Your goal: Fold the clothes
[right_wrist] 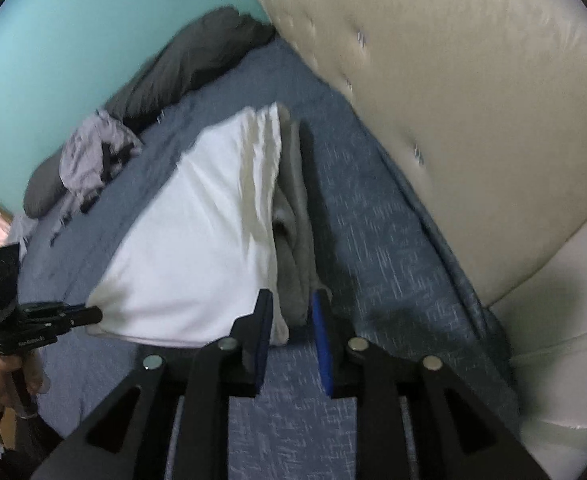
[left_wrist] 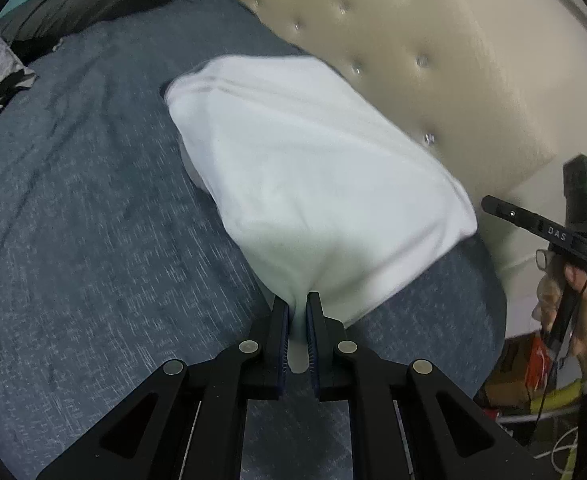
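white folded garment [left_wrist: 309, 184] on blue bed, long axis upper left to lower right; left gripper [left_wrist: 298, 308] pinches its near corner; right gripper [right_wrist: 291, 312] parted, loose around opposite near edge.

Folded white cloth garment [right_wrist: 197, 240] lying on blue bedsheet [right_wrist: 365, 232]
Right gripper [right_wrist: 291, 312] is standing parted astride its grey corner.

Blue bedsheet [left_wrist: 93, 200], tufted cream headboard [left_wrist: 393, 40], dark pillow [right_wrist: 189, 64], teal wall [right_wrist: 73, 20]
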